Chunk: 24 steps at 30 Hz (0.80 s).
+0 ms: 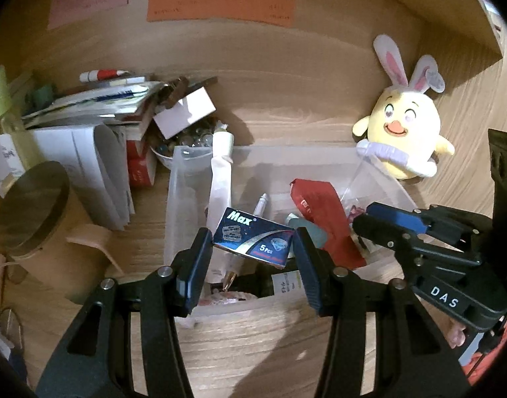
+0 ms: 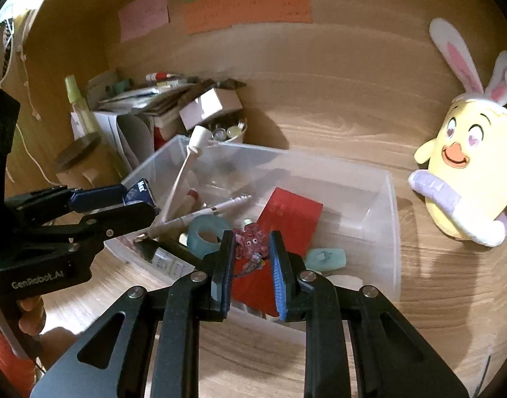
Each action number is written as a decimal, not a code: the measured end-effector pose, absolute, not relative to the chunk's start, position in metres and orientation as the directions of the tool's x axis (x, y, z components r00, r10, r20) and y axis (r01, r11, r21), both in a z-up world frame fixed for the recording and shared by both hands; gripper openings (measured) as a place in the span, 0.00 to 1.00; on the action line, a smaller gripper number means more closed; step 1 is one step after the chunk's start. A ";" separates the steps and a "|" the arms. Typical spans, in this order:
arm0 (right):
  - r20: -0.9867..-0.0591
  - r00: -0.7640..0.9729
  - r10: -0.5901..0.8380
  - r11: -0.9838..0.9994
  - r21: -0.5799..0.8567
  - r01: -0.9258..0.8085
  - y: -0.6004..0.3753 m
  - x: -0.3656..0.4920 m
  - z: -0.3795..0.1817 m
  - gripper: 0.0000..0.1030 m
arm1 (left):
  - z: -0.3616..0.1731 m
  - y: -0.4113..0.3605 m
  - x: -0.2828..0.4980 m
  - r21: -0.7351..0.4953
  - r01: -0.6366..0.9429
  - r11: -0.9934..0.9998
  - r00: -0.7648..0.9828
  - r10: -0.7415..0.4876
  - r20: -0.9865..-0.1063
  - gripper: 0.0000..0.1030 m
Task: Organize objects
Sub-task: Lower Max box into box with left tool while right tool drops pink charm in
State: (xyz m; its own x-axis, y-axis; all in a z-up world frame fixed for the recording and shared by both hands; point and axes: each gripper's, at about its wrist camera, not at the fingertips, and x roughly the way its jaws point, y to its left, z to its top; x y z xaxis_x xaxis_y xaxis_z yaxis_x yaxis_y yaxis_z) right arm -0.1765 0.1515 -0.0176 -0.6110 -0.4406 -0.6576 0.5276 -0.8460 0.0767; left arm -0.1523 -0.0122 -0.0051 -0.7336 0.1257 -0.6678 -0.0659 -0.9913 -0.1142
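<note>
Nearest, left gripper [image 1: 253, 245]: its two blue pads are closed on a small dark blue box [image 1: 253, 238] printed "Max", held by its short ends and tilted, above the near edge of the bin.
Right gripper [image 2: 252, 255]: jaws narrowed nearly together on a small pink, patterned trinket [image 2: 252, 243] with little eyes; what it is exactly is hard to tell at this size. It hangs over the near side of the bin, to the right of the left gripper.
Hand [image 2: 31, 311]: fingers wrap the left gripper's handle at the near left edge.
Bin [image 2: 394, 232]: a clear plastic tub on the wooden desk [image 2: 320, 99], long side running left to right.
Bin contents: a red envelope [image 2: 293, 215] in the middle, a pale teal ring [image 2: 205, 235] to its left, a white pen [image 2: 220, 207] lying slantwise, a white-capped stick [image 2: 193, 152] leaning on the far left corner.
Right of bin: a yellow chick plush [image 2: 469, 179] with rabbit ears, standing apart from the tub.
Far left: a heap of papers and booklets [image 1: 97, 102], a small white carton [image 1: 187, 109] over a bowl of glass beads [image 1: 190, 141].
Back wall: pink, green and orange notes [image 1: 220, 3] stuck up.
</note>
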 end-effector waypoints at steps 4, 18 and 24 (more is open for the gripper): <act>-0.666 -0.606 -0.435 -0.847 0.074 0.527 0.151 -0.182 -0.021 0.18 | -0.010 -0.011 -0.158 -0.115 -0.070 -0.991 -0.724 0.130 -0.678 0.48; -0.651 -0.617 -0.442 -0.848 0.078 0.525 0.160 -0.174 -0.010 0.26 | -0.006 -0.005 -0.149 -0.115 -0.088 -0.990 -0.731 0.142 -0.668 0.49; -0.629 -0.624 -0.464 -0.840 0.091 0.534 0.170 -0.158 0.001 0.35 | 0.006 -0.002 -0.132 -0.109 -0.093 -0.990 -0.754 0.141 -0.641 0.50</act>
State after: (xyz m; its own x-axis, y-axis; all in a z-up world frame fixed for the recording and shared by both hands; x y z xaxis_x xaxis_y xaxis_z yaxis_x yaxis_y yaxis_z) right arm -0.1577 0.1703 0.0010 -0.6235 -0.4644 -0.6290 0.5344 -0.8403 0.0907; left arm -0.1318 -0.0015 0.0064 -0.7544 0.1410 -0.6411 -0.0925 -0.9897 -0.1088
